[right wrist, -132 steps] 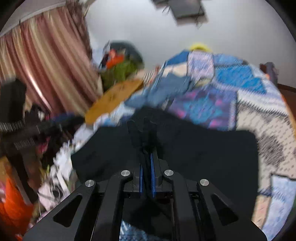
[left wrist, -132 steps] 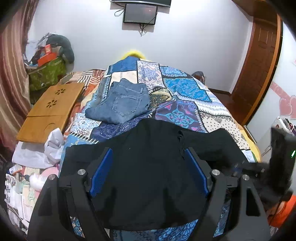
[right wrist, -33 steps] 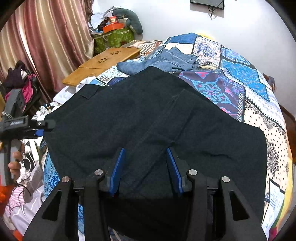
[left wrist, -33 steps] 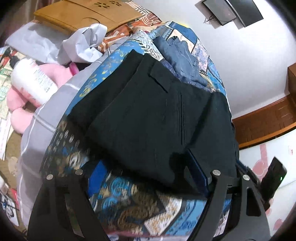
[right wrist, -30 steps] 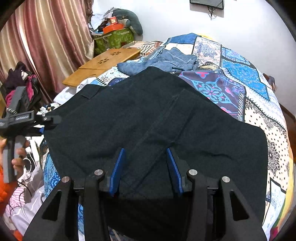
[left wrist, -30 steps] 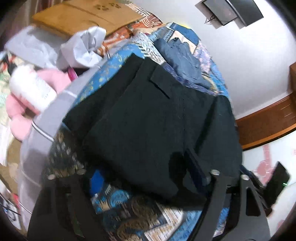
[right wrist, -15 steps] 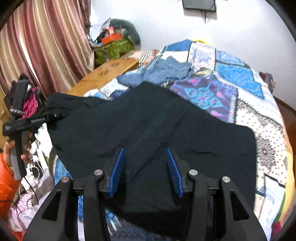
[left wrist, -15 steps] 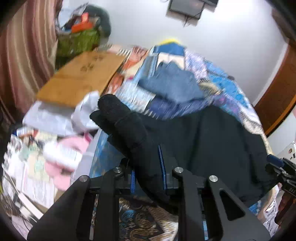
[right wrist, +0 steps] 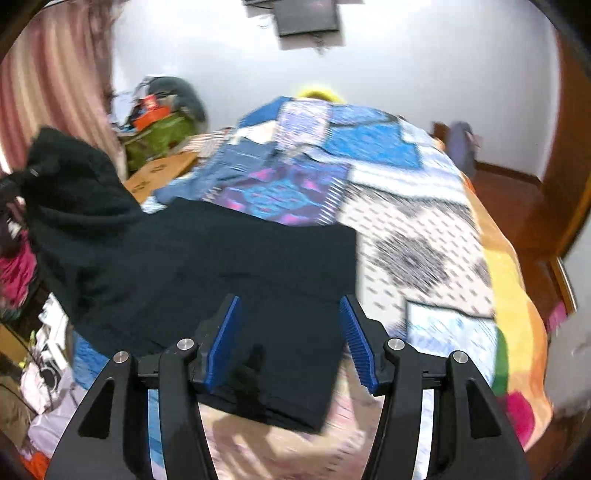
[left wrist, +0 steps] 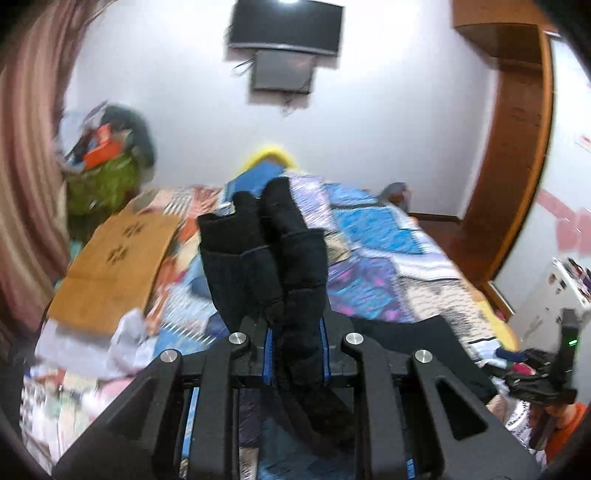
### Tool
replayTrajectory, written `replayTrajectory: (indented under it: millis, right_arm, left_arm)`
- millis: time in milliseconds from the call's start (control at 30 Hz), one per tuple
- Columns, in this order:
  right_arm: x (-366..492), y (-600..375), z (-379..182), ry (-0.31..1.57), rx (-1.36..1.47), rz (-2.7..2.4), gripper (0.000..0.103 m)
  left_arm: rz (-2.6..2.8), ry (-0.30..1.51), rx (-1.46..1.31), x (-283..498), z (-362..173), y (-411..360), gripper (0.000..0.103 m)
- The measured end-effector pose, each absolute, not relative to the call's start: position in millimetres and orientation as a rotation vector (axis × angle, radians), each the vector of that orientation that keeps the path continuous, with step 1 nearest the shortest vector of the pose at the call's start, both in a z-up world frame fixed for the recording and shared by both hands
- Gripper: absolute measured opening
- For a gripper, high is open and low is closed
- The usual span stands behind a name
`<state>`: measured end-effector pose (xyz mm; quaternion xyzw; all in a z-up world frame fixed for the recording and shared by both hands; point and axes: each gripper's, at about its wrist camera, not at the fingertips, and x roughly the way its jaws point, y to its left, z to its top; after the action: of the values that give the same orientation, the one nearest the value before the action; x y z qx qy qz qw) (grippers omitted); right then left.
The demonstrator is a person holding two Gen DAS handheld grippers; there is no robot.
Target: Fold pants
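Two hand-held grippers are over the bed (right wrist: pixel 424 236) here, and they are doing very different things. The left hand-held gripper (left wrist: pixel 294 343) is clamped tight on a bunched corner of the black pants (right wrist: pixel 236 266), its blue pads (left wrist: pixel 268 350) pressed in on either side of the fabric, and the gathered cloth pokes up past the fingertips, lifted clear of the patchwork quilt (left wrist: pixel 373 258). From the right-hand camera that same raised corner shows as a dark hump at the far left edge, with the cloth sloping down from it onto the bed.

The right hand-held gripper (right wrist: pixel 291 339) hangs wide apart above the near edge of the pants, blue pads (right wrist: pixel 223 339) well separated, nothing between them but flat black fabric lying below. Whether the tips touch the cloth is hard to tell through the blur.

Most of the pants lie spread across the near left part of the bed, their right edge ending where the dotted white patch of quilt begins. Farther up the bed sits a folded pair of blue jeans (right wrist: pixel 236 162). To the left lies a wooden lap tray (left wrist: pixel 114 269), with a green bag (left wrist: pixel 99 188) beyond it against the far wall, and a dark screen (left wrist: pixel 284 29) is mounted high on that wall.
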<state>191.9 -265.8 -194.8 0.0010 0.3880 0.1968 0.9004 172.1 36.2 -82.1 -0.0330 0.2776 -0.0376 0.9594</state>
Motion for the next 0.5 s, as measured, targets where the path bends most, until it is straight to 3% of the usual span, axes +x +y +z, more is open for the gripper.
replayTrajectory:
  millis: [267,500]
  right_arm:
    - [191,-300,-241,0.904,0.107,0.401,0.054]
    - [190,-301,-244,0.888,0.139,0.426,0.054]
  left_arm:
    - [-0.245,0.561,-0.01,192,-67,-42,0.017]
    - [-0.393,0.6,0.088,210,-80,-127,0.017]
